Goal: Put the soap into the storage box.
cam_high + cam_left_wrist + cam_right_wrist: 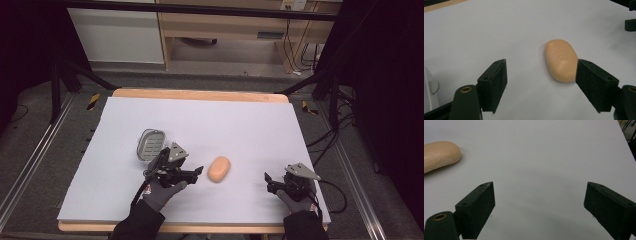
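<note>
An orange oval bar of soap [219,169] lies flat near the middle of the white table cover [200,125]. My left gripper [198,172] sits just left of it, open, its jaws aimed at the bar. In the left gripper view the soap [561,60] lies ahead of the left gripper [541,82], its near end touching or just beyond the right-hand pad [594,85]. A grey soap dish [150,144] rests behind the left hand. My right gripper [268,181] stands open at the front right, with nothing between its jaws; the soap [439,155] shows at the far left of the right gripper view.
The wooden table edge [200,94] runs along the back. Black frame rails and cables [330,140] flank the table. A white edge of the dish [430,87] shows at the left of the left gripper view.
</note>
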